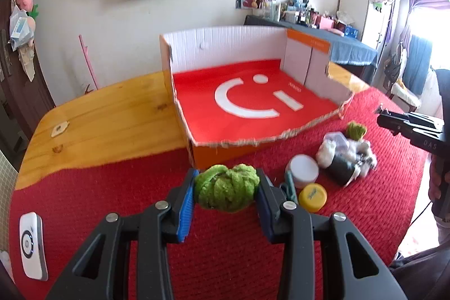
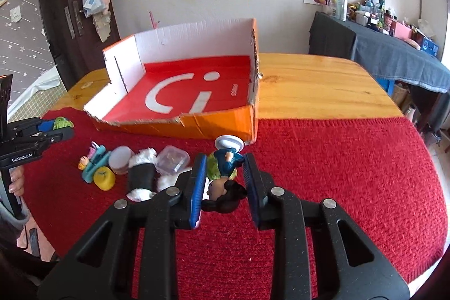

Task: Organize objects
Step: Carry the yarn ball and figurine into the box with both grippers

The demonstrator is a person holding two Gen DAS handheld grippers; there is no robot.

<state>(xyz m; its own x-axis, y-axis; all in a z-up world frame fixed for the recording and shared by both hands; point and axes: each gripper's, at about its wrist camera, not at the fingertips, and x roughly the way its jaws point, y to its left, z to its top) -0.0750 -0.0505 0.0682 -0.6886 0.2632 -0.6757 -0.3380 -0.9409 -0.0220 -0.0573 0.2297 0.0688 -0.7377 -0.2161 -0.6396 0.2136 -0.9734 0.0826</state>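
We see the left gripper (image 1: 226, 191) clamped on a green yarn ball (image 1: 226, 187), held above the red mat (image 1: 112, 201) just short of the open cardboard box (image 1: 253, 103). The right gripper (image 2: 225, 182) pinches a small figurine (image 2: 225, 176) upside down, near the box (image 2: 197, 92); leftover items (image 2: 135, 167) lie on the mat.

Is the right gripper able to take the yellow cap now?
Probably not: the right gripper is already shut on a figurine, so the yellow cap must wait, though nothing covers it.
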